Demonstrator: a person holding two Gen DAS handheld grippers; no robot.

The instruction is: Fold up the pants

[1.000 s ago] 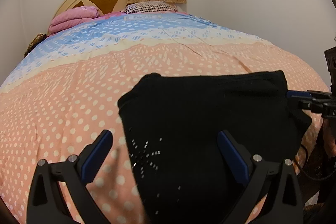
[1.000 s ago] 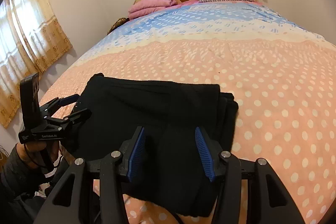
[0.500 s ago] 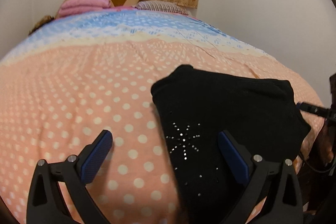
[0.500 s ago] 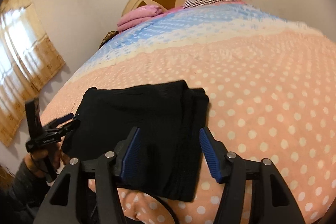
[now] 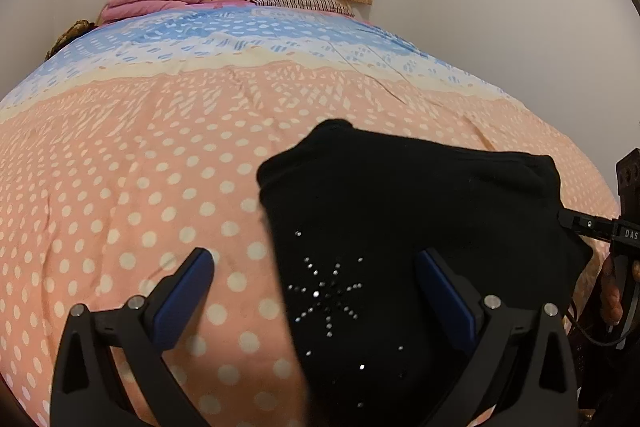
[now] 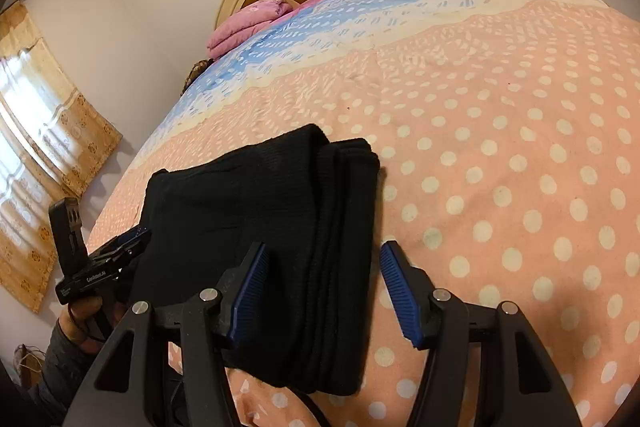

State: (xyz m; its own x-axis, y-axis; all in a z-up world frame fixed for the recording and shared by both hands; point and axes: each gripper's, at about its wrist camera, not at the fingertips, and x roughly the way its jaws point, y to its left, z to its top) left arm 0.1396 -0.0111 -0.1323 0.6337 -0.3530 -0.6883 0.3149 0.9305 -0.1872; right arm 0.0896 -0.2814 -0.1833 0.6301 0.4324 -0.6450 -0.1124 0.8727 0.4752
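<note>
The black pants (image 5: pixel 400 227) lie folded on the dotted bedspread (image 5: pixel 140 167), in the lower right of the left wrist view. The left gripper (image 5: pixel 316 283) stands wide, its right finger over the cloth, not pressing. The right gripper (image 6: pixel 322 279) has just been opening; the pants' folded edge lies between its fingers, unpinched.

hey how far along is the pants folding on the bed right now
Mostly done: the black pants lie on the bedspread as a compact stack, layered edges showing on one side. In hand: nothing; the left gripper is open, the right gripper has just been opening, both straddling an edge unpinched. Left: perhaps squaring the stack.
</note>
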